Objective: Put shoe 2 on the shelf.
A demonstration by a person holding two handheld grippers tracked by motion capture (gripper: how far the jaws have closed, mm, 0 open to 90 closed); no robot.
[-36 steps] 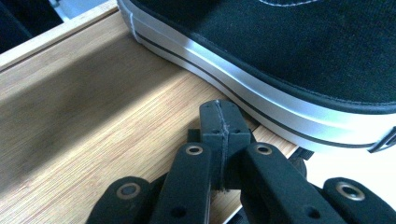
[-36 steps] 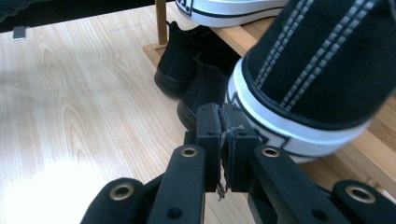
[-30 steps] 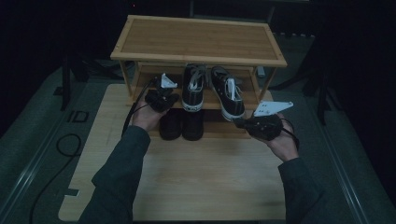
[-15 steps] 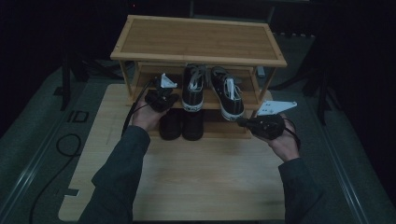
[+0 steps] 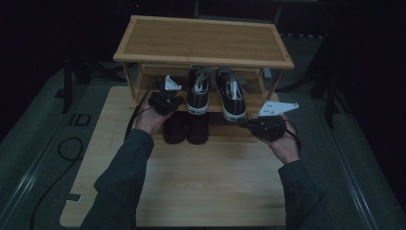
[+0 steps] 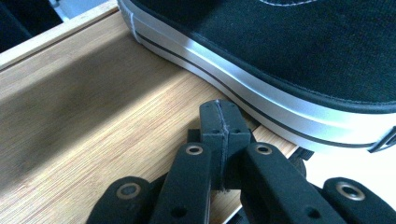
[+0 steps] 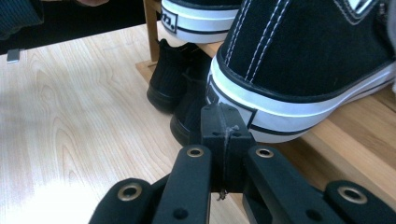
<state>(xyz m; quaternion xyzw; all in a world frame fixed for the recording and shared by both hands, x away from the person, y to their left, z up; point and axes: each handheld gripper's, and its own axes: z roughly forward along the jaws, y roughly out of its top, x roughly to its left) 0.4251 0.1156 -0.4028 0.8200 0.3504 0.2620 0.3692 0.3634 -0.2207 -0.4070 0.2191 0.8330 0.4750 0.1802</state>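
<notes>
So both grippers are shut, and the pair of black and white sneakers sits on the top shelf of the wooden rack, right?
Not quite. Both grippers are shut, but the sneakers sit on the middle shelf of the wooden rack, under the bare top shelf. The high view shows it.

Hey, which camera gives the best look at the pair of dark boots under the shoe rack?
The right gripper view: the dark boots stand close and well lit on the board, heels toward the camera, beside the right sneaker's heel. In the high view the boots are small dark shapes under the shelf. The left gripper view looks at the shelf and a sneaker sole instead.
</notes>
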